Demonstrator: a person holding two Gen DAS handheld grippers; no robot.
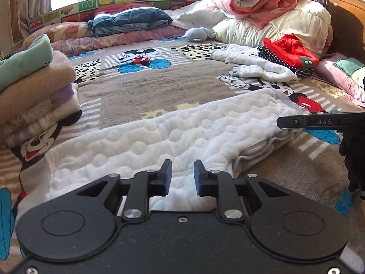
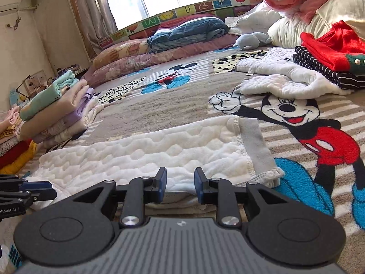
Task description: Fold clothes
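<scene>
A white quilted garment lies flat across the cartoon-print bed cover, its grey-trimmed end to the right. My left gripper is open just above the garment's near edge, nothing between its fingers. My right gripper is open too, over the near edge close to the grey trim. It also shows in the left wrist view as a black bar at the right, held by a gloved hand. The left gripper's tip enters the right wrist view at the lower left.
A stack of folded clothes stands at the left. Unfolded white, striped and red garments lie at the back right. Quilts and pillows crowd the far side, with a grey plush toy.
</scene>
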